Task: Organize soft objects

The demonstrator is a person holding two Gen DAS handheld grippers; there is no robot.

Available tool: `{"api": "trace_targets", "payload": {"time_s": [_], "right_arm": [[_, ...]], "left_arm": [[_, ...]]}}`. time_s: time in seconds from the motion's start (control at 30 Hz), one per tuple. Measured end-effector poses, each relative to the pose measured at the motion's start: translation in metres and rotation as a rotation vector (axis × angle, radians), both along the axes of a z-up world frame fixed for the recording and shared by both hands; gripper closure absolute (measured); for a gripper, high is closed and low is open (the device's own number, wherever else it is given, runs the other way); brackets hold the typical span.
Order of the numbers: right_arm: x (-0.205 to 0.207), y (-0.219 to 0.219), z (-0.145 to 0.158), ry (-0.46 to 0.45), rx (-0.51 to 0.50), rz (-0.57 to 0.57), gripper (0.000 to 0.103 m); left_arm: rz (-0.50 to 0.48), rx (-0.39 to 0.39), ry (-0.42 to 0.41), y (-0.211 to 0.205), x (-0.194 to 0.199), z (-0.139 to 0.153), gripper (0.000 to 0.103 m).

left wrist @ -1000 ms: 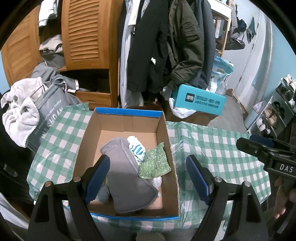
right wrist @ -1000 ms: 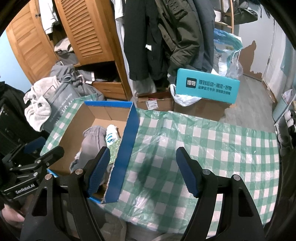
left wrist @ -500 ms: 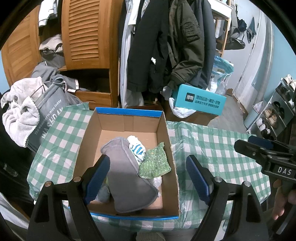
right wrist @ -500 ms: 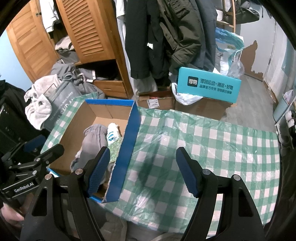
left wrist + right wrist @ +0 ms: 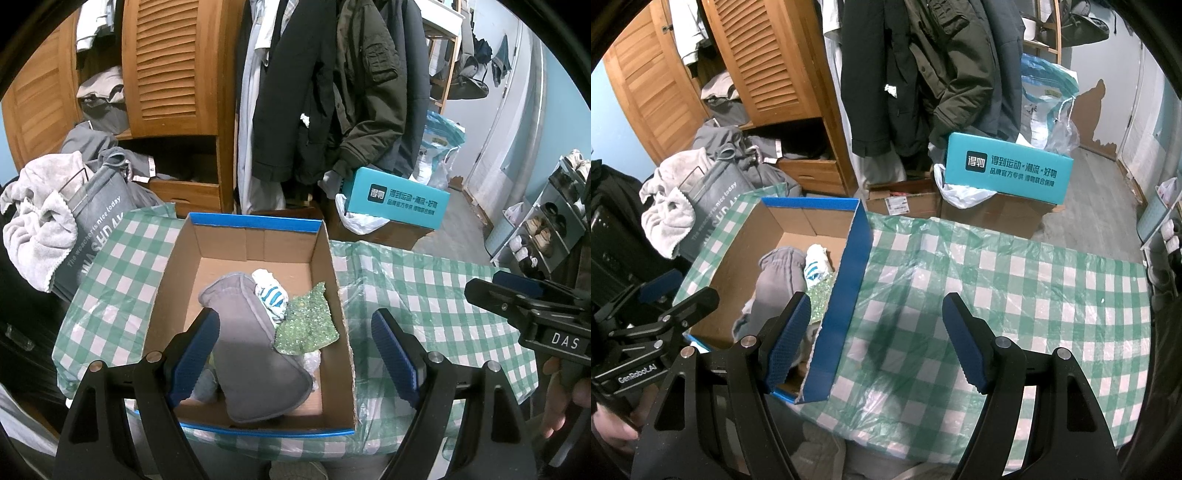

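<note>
A cardboard box with blue rim [image 5: 255,225] [image 5: 855,258] sits on the left of the green checked table [image 5: 424,280] [image 5: 997,280]. Inside lie a grey cloth [image 5: 255,343] [image 5: 774,284], a white and blue striped sock [image 5: 271,295] [image 5: 815,264] and a green sparkly cloth [image 5: 306,325] [image 5: 820,299]. My left gripper [image 5: 295,354] is open and empty, above the box's near end. My right gripper [image 5: 879,339] is open and empty, above the table just right of the box. Each gripper shows at the edge of the other's view.
A grey laundry bag with towels [image 5: 74,218] [image 5: 701,206] stands left of the table. Behind are a wooden wardrobe [image 5: 170,74], hanging coats [image 5: 332,92] and a teal box [image 5: 399,197] [image 5: 1008,168] on cartons. A shoe rack [image 5: 546,221] is at the right.
Both grippers have drifted slightly; the view barely shifts. Nothing was taken hold of or let go.
</note>
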State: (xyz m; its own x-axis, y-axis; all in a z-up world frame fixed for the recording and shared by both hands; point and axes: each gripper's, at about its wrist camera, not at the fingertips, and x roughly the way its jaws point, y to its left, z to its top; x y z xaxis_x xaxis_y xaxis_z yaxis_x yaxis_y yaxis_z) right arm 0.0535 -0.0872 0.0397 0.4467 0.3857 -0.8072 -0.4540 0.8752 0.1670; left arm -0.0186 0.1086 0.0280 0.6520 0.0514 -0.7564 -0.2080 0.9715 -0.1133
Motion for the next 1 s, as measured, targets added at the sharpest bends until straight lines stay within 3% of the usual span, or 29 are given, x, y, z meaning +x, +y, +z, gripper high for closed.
{"api": "trace_targets", "payload": {"time_s": [1.0], "right_arm": [[0.000, -0.001, 0.000, 0.001, -0.001, 0.001, 0.030]], "left_arm": [[-0.005, -0.021, 0.012, -0.009, -0.002, -0.004, 0.017]]}}
